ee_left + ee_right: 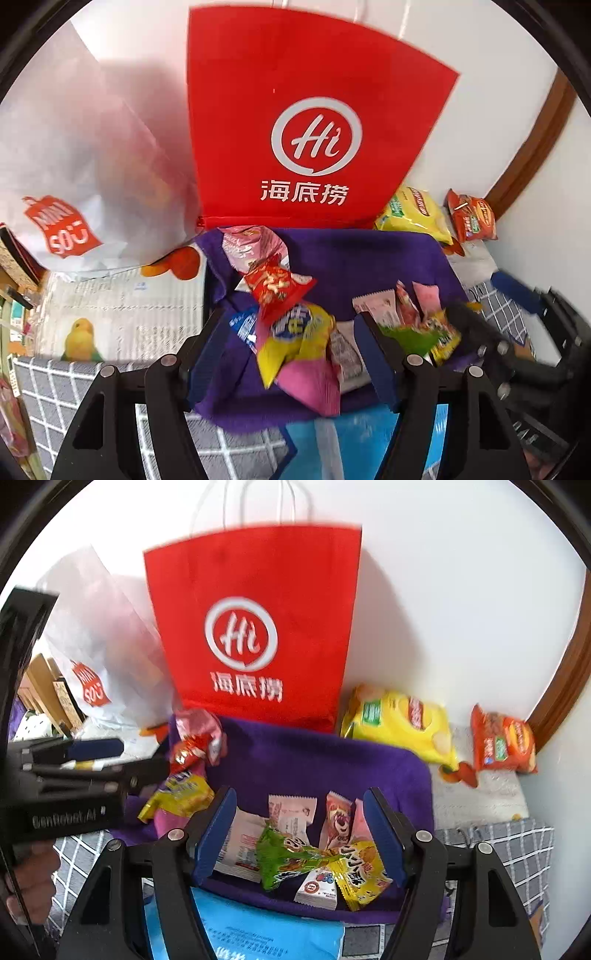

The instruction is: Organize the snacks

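Two piles of small snack packets (314, 853) lie on a purple cloth (314, 760) below a tall red paper bag (255, 627). Both claws, left claw (291, 350) and right claw (301, 834), hang wide open, holding nothing.

A red paper bag (255, 627) stands against the white wall (461, 609). Left of it leans a white plastic bag (103, 653); right of it runs a brown wooden trim (565, 679). In front spreads a grey checked cloth (48, 391).
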